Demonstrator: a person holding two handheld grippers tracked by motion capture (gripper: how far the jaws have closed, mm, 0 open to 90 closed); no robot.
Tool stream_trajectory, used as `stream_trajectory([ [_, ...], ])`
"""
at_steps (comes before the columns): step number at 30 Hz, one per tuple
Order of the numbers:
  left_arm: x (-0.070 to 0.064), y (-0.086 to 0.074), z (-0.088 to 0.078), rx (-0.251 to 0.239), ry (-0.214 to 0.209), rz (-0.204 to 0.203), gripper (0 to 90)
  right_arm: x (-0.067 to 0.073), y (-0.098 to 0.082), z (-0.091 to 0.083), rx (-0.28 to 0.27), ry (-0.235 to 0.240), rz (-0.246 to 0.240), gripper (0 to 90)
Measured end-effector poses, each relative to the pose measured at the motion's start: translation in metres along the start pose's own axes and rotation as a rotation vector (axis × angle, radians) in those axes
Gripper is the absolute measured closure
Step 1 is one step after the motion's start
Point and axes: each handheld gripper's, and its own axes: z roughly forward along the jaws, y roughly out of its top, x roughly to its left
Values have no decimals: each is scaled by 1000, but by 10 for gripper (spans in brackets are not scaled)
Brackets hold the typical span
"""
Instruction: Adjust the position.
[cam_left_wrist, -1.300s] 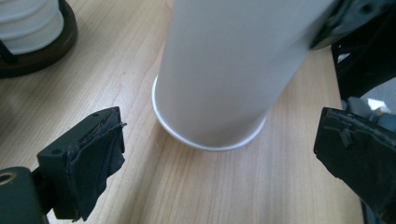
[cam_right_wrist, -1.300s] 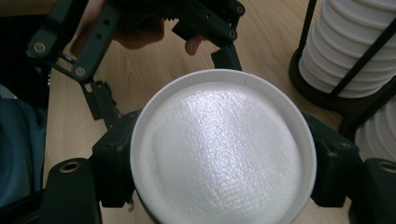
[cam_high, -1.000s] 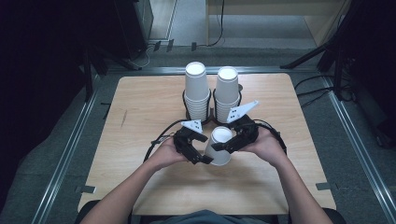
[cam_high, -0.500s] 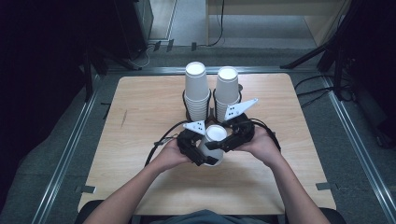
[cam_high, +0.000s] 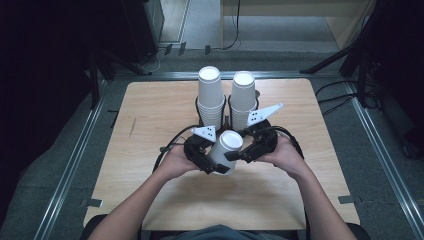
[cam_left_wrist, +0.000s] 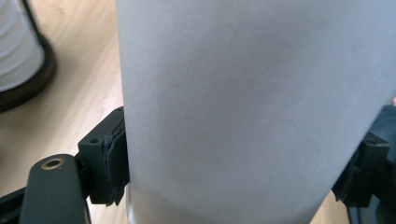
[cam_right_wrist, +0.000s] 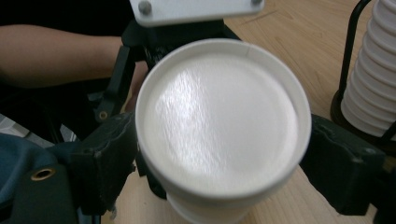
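The left gripper (cam_high: 202, 152) has its black jaws pressed against both sides of a white paper cup (cam_high: 225, 150), held above the pale wooden table (cam_high: 150, 110), tilted with its closed bottom facing up. The right gripper (cam_high: 250, 150) grips the same cup near its bottom end, jaws flanking the rim there (cam_right_wrist: 224, 121). Thin paper like this is probably light and easily crushed (a hard squeeze would dent the wall), so the stiffer rolled rim looks the safest hold. Beyond stand two tall stacks of white paper cups (cam_high: 210, 95) in black wire holders (cam_high: 227, 120).
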Motion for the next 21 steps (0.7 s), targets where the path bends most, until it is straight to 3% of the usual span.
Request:
stream_trajectory([
  [6, 2, -3, -13, -2, 12, -12, 162, 1, -3, 4, 65, -24, -24, 149],
  [9, 4, -4, -20, 20, 20, -16, 162, 2, -4, 6, 96, -25, -38, 149],
  [12, 6, -5, -24, 25, 15, -27, 161, 2, -5, 8, 110, -29, -39, 149],
  [13, 6, -5, -27, 36, 41, -22, 162, 1, -7, 9, 118, -24, -30, 149],
  [21, 4, -4, -40, 82, 60, -13, 161, -1, -17, 9, 154, -40, -47, 154],
])
